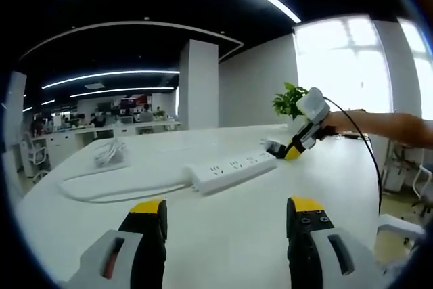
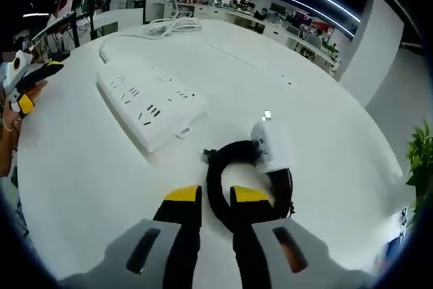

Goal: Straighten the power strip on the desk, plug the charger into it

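Observation:
The white power strip [image 1: 230,167] lies at a slant in the middle of the white desk [image 1: 223,235], its white cord [image 1: 101,193] looping off to the left. In the left gripper view my left gripper [image 1: 226,211] hangs open and empty over the desk, short of the strip. Beyond the strip's right end, my right gripper [image 1: 292,151] reaches down to the charger [image 1: 272,147]. In the right gripper view the white charger [image 2: 269,143] rests on its coiled black cable [image 2: 215,174], and my right gripper [image 2: 216,197] has its jaws close together on the coil's left side. The power strip [image 2: 149,103] lies just left of it.
A bundle of white cable [image 1: 108,153] lies at the desk's far left. A green plant [image 1: 291,99] stands behind the right gripper, and a person's arm [image 1: 385,126] reaches in from the right. The left gripper [image 2: 37,86] and a hand show at the desk's left edge [image 2: 40,167].

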Tool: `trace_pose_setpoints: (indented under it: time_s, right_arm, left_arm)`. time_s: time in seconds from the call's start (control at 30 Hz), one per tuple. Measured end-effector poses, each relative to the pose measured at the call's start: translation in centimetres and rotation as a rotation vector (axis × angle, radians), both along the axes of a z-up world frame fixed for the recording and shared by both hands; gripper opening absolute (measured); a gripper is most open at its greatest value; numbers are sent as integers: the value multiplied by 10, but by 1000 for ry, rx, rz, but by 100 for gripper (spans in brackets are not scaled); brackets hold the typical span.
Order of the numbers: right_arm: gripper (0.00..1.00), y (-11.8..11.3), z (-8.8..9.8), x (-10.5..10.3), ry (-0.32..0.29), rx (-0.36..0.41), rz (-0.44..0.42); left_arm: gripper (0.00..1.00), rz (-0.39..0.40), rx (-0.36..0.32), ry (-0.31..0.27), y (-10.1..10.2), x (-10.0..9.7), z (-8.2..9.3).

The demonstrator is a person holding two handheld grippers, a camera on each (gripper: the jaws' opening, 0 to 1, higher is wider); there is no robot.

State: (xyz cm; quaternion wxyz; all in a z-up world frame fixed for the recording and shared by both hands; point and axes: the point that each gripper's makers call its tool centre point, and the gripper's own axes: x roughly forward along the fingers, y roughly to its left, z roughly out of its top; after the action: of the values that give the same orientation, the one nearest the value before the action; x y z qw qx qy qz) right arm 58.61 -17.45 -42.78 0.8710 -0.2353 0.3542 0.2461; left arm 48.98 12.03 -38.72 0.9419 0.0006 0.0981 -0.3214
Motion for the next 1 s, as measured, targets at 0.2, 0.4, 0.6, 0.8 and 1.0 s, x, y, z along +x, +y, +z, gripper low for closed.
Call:
trace_pose_setpoints:
  time_s: [0.2,0.4,0.6,0.8,1.0]
  right_arm:
    - [12,0,-1,-2,-13,-5,1]
    - [11,1,-1,-3,-16,-13,13]
    - [7,4,-1,0,-20,-22,26]
    - [6,4,0,2,-46,-58,60]
    - [5,4,3,7,-104,-25,52]
  left_arm:
    - [73,6,-1,2,2,0,0]
    - [73,3,1,-11,2,-3,6]
    - [73,-4,7,-19,0,-7,9]
    - [73,-6,9,-27,-1,-7,13]
    - [73,-9,11,-25,-3,-7,14]
